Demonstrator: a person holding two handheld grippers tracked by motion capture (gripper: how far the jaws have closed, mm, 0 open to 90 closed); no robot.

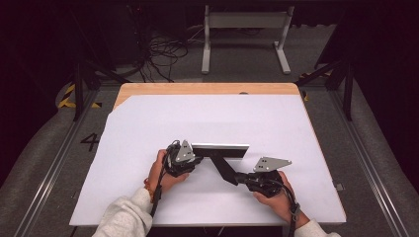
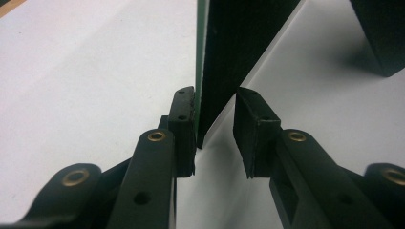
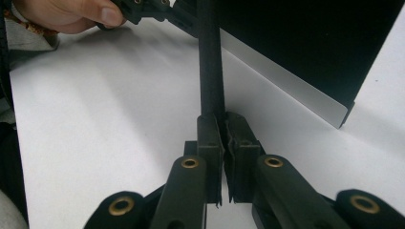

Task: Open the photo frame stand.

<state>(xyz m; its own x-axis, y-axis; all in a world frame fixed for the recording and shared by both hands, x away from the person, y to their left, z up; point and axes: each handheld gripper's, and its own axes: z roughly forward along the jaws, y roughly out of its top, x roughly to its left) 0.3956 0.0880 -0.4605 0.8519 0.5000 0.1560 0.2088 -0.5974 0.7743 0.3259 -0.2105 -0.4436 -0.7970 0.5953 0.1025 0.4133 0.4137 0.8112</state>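
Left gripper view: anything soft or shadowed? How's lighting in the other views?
Left gripper view: the near tongs look soft, and the upright black panel with a green edge casts a shadow on the white tabletop. Right gripper view: even light, mild blur. High view: table bright, surroundings dark.

A white sheet covers most of a wooden table, leaving a strip of bare wood along the far edge and the far left corner. Beyond the table, a white metal frame stands on the grey floor. A tangle of black cables lies to its left. Yellow and black tape marks the floor at left.
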